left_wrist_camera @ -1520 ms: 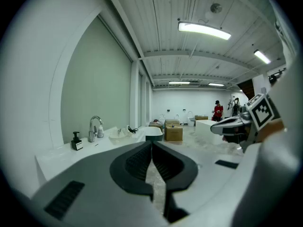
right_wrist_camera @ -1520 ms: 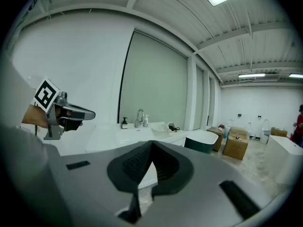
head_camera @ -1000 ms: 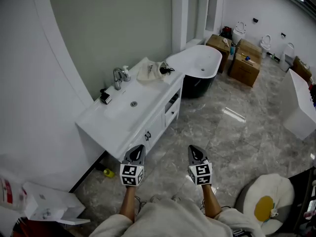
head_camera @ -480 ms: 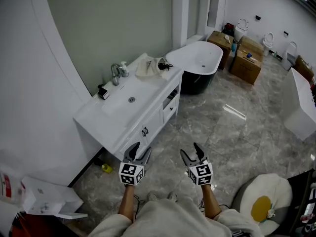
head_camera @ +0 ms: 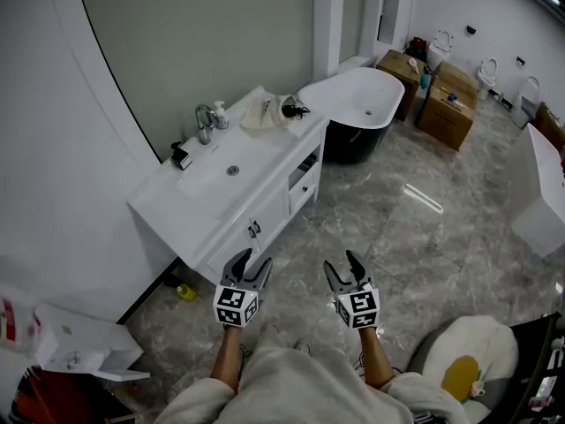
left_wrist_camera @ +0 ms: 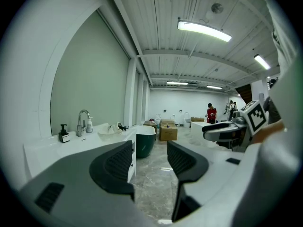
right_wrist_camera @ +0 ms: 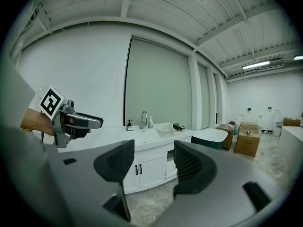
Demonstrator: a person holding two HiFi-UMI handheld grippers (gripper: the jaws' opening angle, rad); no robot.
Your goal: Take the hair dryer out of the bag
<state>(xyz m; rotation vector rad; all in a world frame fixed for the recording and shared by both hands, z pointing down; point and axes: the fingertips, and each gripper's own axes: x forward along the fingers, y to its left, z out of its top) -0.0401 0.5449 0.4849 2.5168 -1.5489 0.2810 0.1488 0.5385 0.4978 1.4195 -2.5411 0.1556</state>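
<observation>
A cream cloth bag point(head_camera: 262, 113) lies at the far end of the white vanity point(head_camera: 265, 179), with the black hair dryer point(head_camera: 291, 109) and its cord poking out beside it. Both grippers hang over the marble floor, well short of the vanity. My left gripper point(head_camera: 246, 265) has just been opening and stands open, nothing between its jaws. My right gripper point(head_camera: 344, 268) is open too, has just narrowed slightly, and holds nothing. The left gripper view shows the bag point(left_wrist_camera: 110, 129) far ahead on the left. In the right gripper view the bag point(right_wrist_camera: 164, 127) sits beyond the open jaws.
A faucet point(head_camera: 205, 117) and a black soap pump point(head_camera: 181, 155) stand by the basin. A dark bathtub point(head_camera: 353, 104) adjoins the vanity, with cardboard boxes point(head_camera: 446, 104) behind it. On the floor are a white box point(head_camera: 79, 352), a yellow item point(head_camera: 185, 291) and an egg-shaped cushion point(head_camera: 468, 360).
Both grippers were shut a second ago and now stand open. The view has shifted towards the vanity, and both grippers have sunk slightly in the frame.
</observation>
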